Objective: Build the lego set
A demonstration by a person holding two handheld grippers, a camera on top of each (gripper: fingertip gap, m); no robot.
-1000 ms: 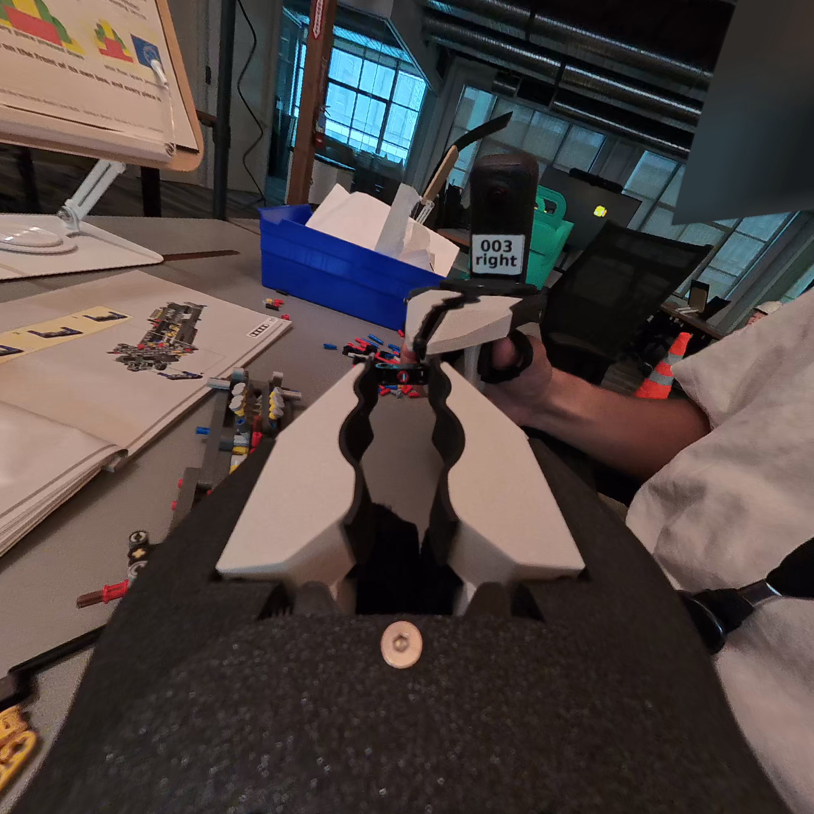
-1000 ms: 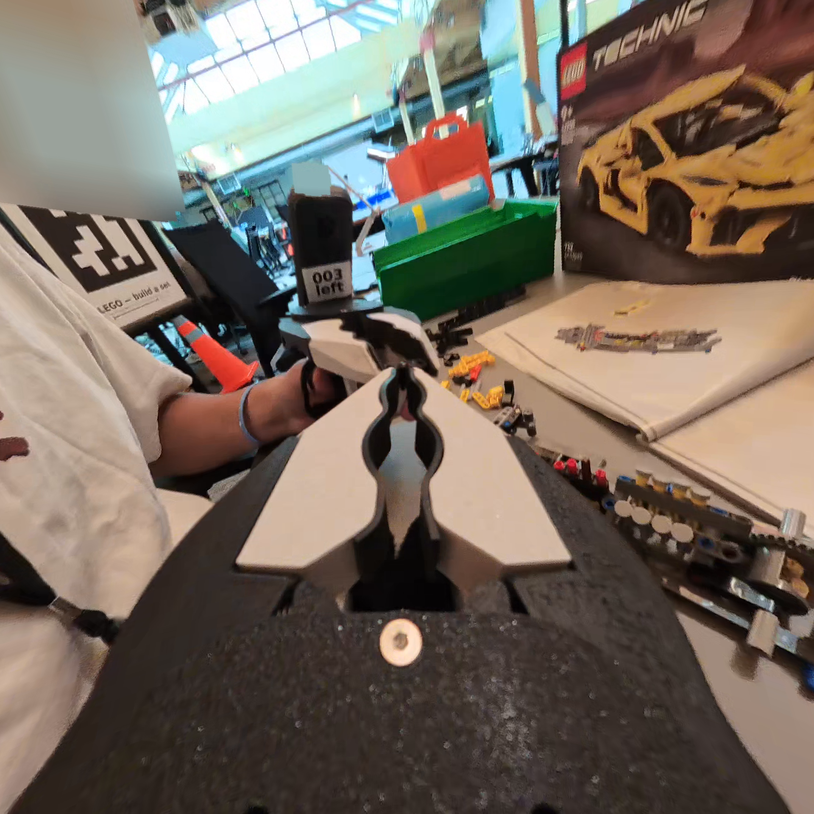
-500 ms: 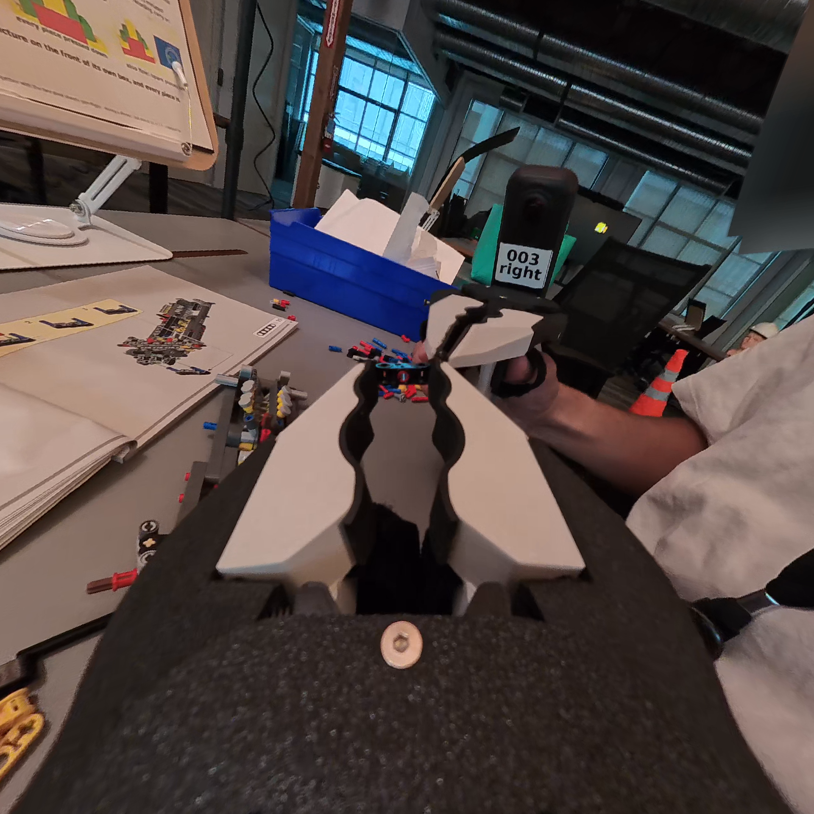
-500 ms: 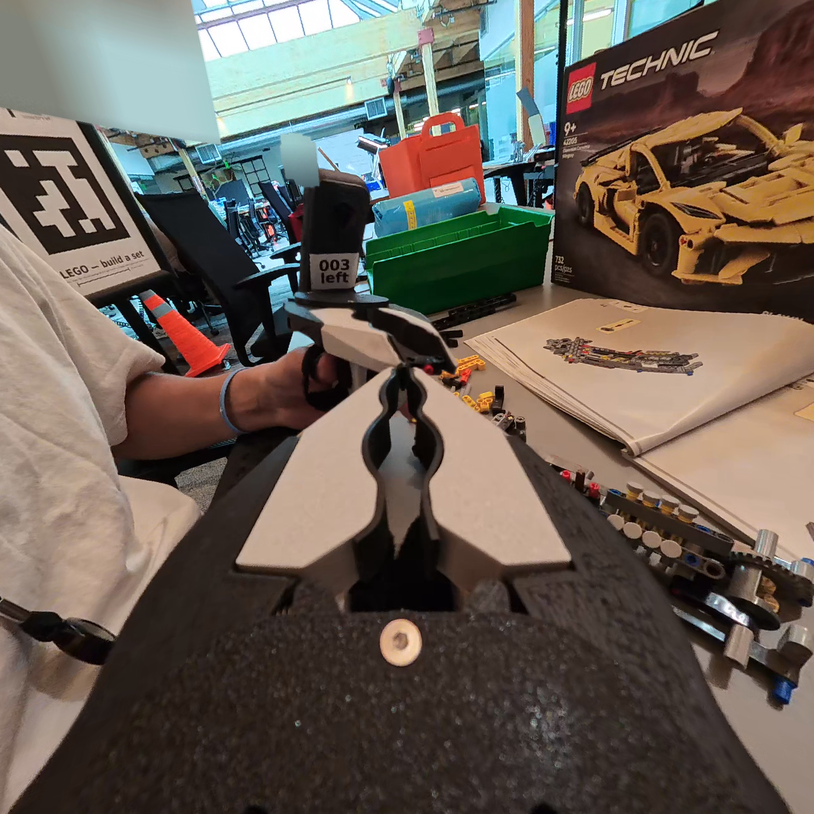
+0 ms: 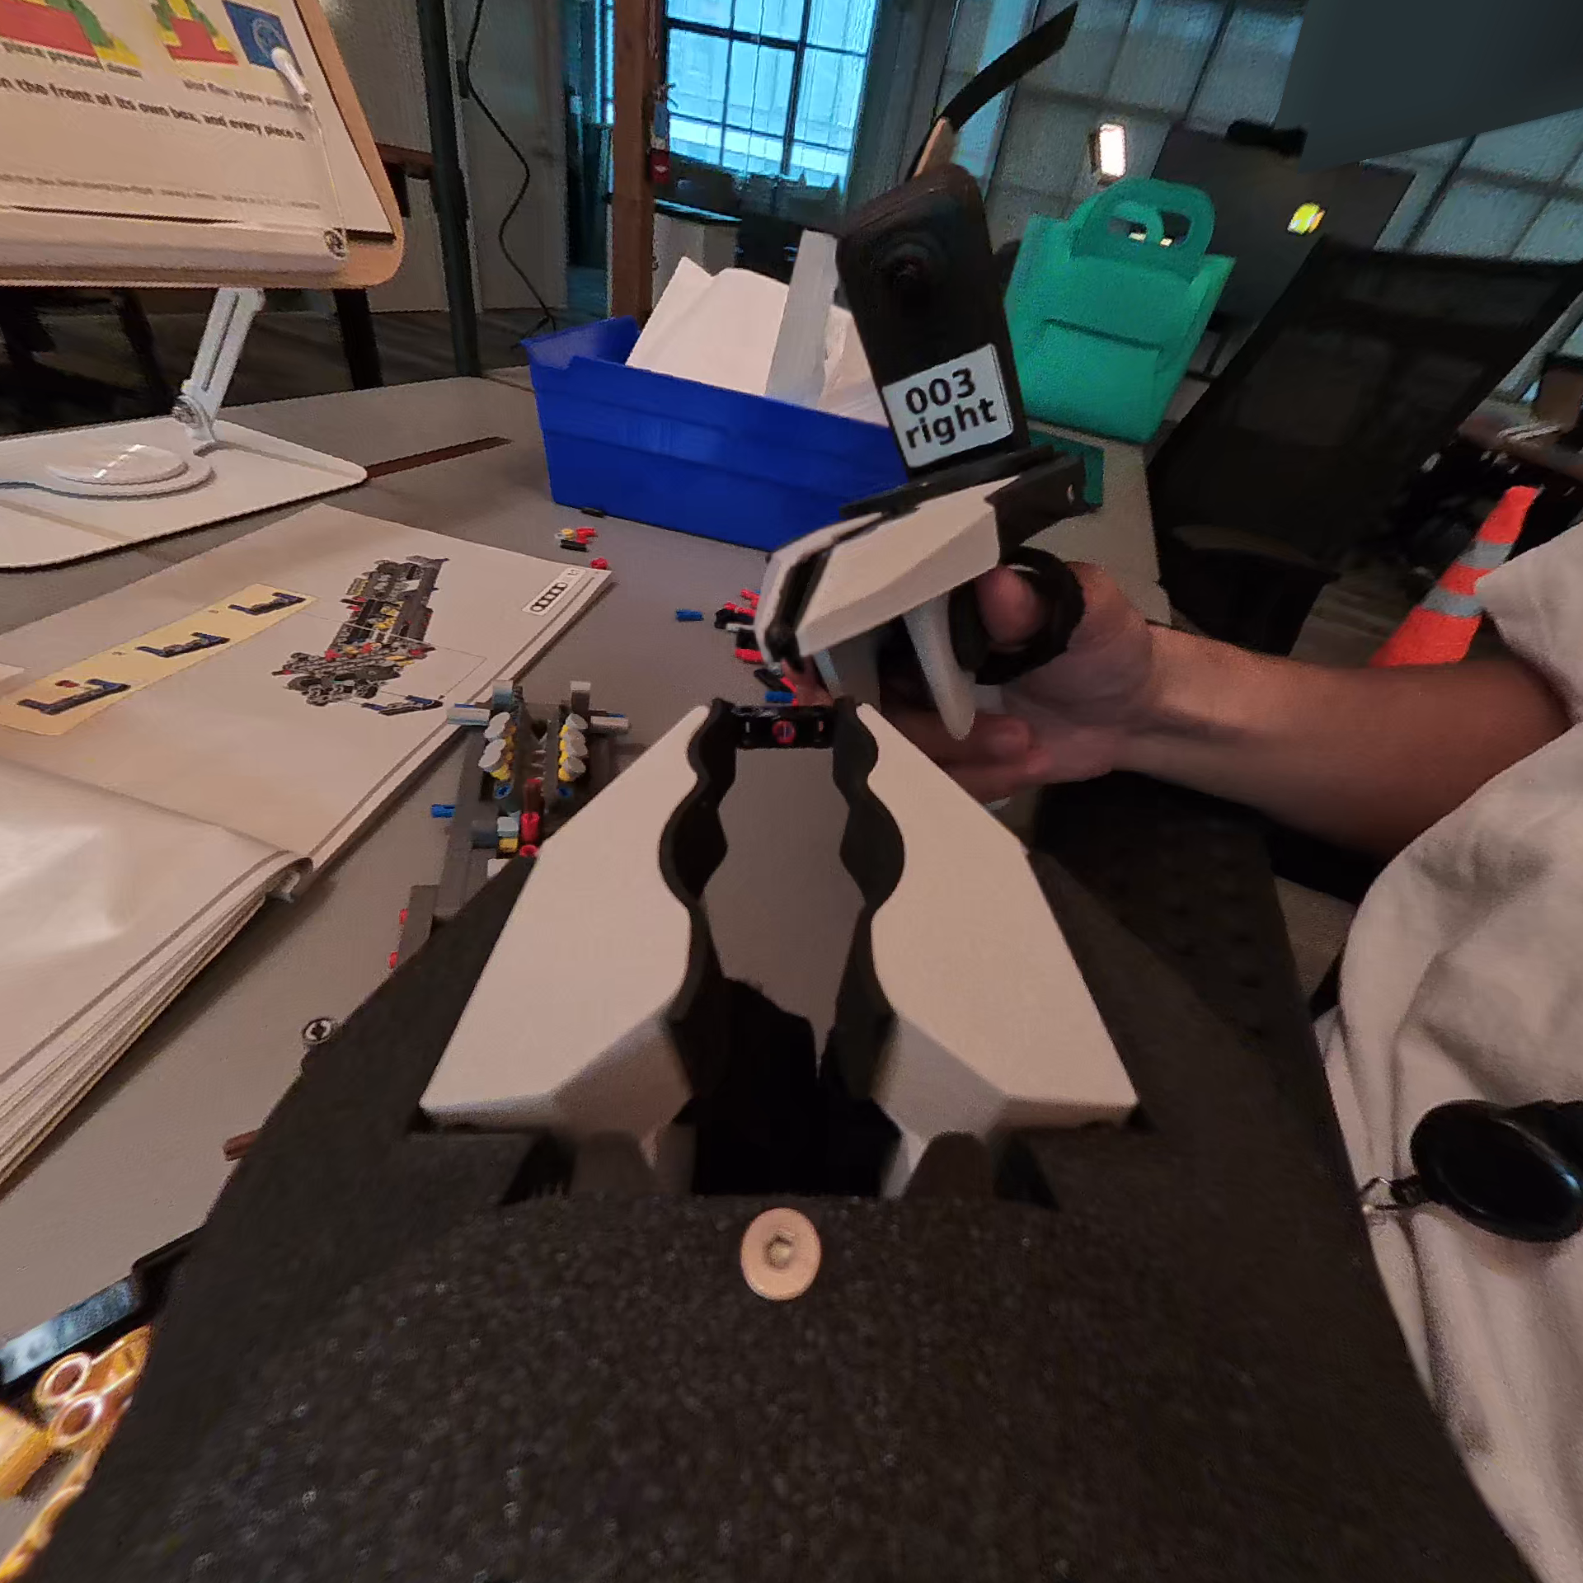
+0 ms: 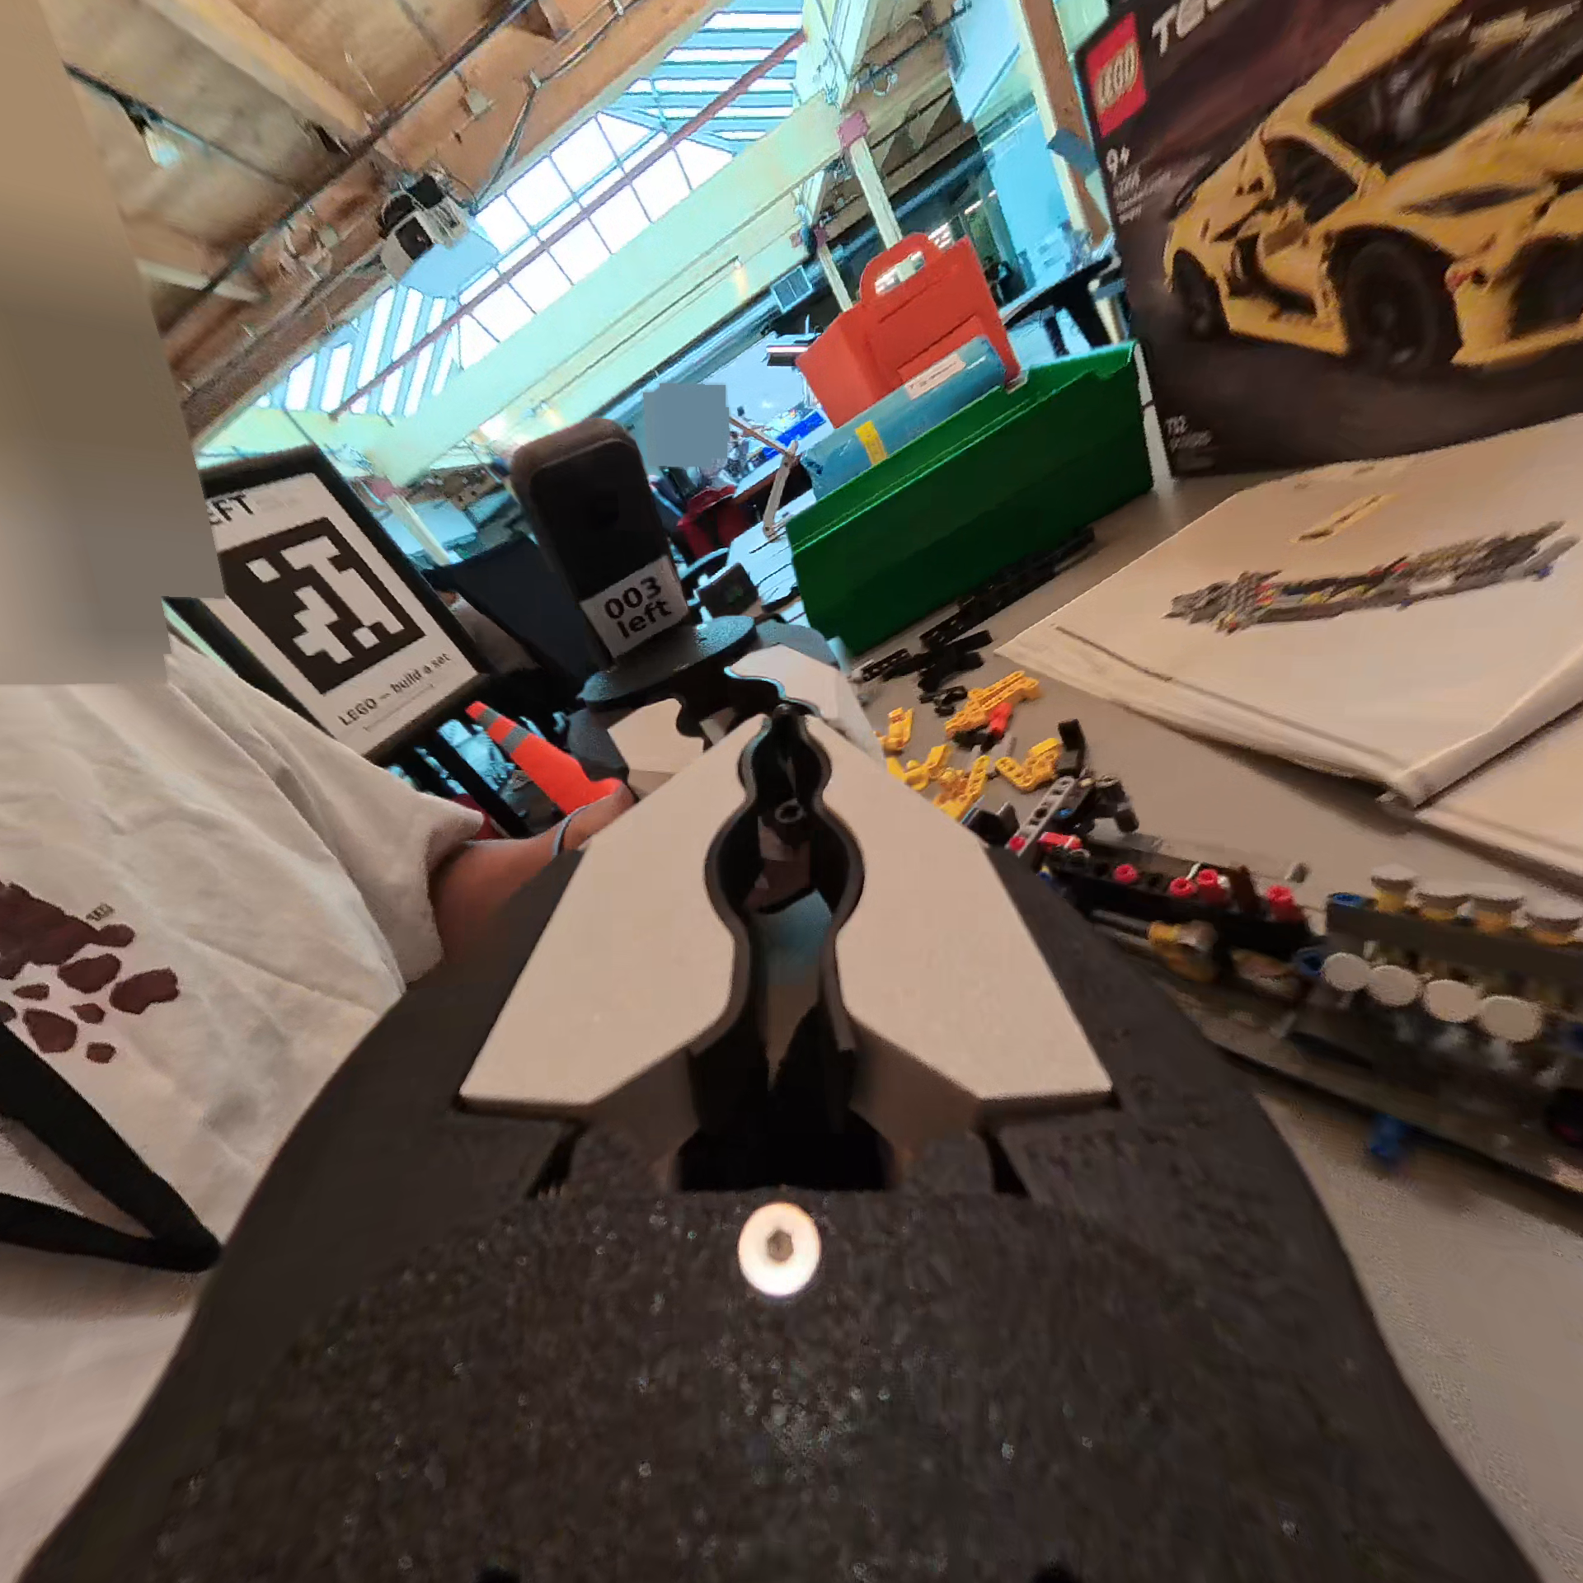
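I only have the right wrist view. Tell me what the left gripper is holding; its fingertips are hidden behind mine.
Observer: The left gripper clamps a small black piece with a red pin, crosswise between its fingertips.
Operator: Say where my tips are against it.
Observer: The right gripper sits just above and beyond that piece, jaws together. I cannot tell if they touch.
Operator: Report what's on the table beyond it.
Observer: A blue bin with white paper inside.

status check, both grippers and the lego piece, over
Left gripper shut on small black beam, held above table. Right gripper shut, tips just above the beam. Partly built chassis on table to the left. Nothing in the way.
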